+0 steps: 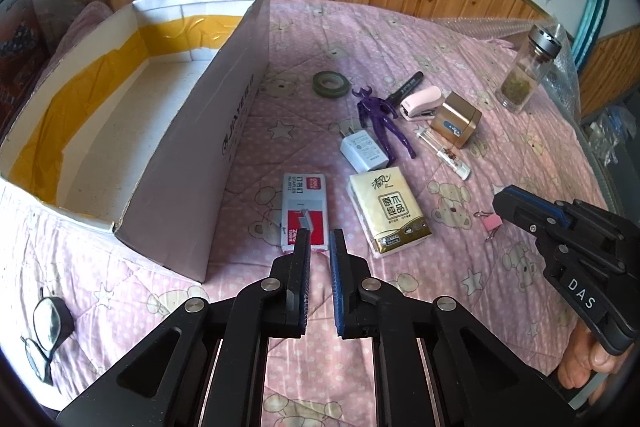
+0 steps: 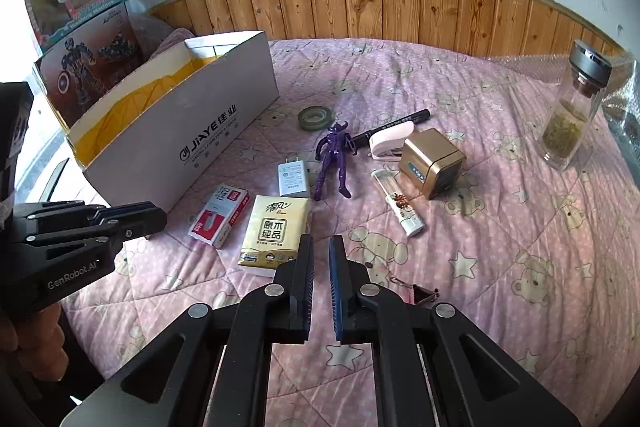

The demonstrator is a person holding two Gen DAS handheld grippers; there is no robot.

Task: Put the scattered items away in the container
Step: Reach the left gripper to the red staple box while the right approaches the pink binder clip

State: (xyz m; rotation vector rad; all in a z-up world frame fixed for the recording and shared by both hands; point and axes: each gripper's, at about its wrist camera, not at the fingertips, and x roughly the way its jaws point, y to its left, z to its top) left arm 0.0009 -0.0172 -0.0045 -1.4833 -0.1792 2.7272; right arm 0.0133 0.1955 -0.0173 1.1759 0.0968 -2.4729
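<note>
An open white cardboard box stands on the pink quilt at the left, with nothing inside. To its right lie a staples box, a tissue pack, a white charger, a purple figure, a tape roll, a black marker, a pink stapler, a gold cube and a pink binder clip. My left gripper hovers shut over the staples box's near end. My right gripper hovers shut beside the tissue pack, holding nothing.
A glass bottle with a metal cap stands at the far right. A clear tube lies by the gold cube. Folded glasses lie near the box's front left corner. Toy boxes stand behind the box, against the wood-panelled wall.
</note>
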